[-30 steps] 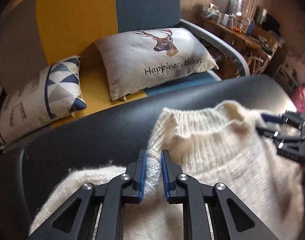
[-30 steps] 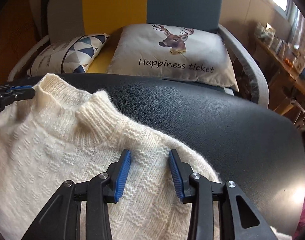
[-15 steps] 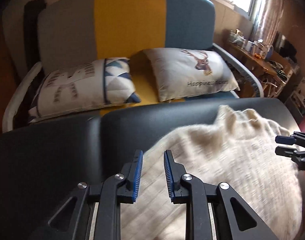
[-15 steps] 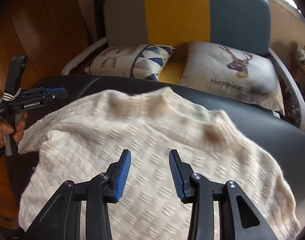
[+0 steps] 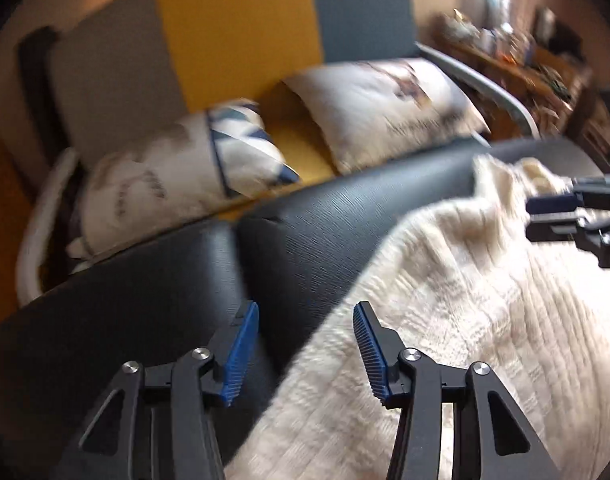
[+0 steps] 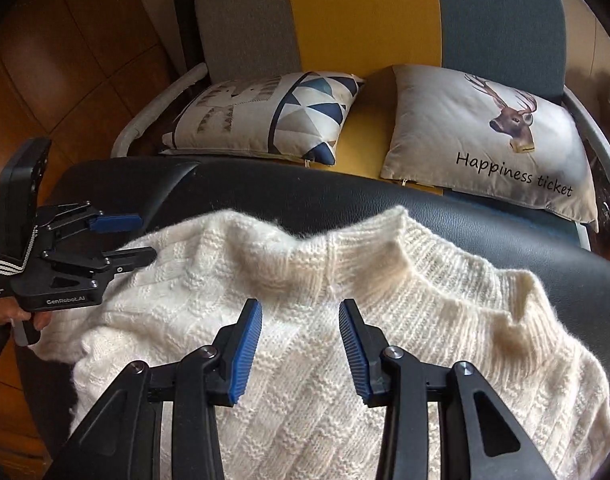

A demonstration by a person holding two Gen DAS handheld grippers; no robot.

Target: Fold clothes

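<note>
Across the black leather-look counter (image 6: pixel 485 232) lies the cream cable-knit sweater (image 6: pixel 313 344), collar towards the sofa, both tools above it and gripping nothing.

A second ago the left tool (image 5: pixel 305 344) was pinching the knit beside the collar; it has since let go, drawn back to the sweater's left edge and spread its blue-padded jaws wide, empty. The right tool (image 6: pixel 301 352), equally wide open and empty, hovers just behind the ribbed collar. Released and flat, the garment looks ready for a first fold. Behind it, the grey deer-print cushion (image 6: pixel 489 136) reads "Happiness ticket"; the left tool's body, seen from the right wrist, carries "GenRobot.AI".
</note>
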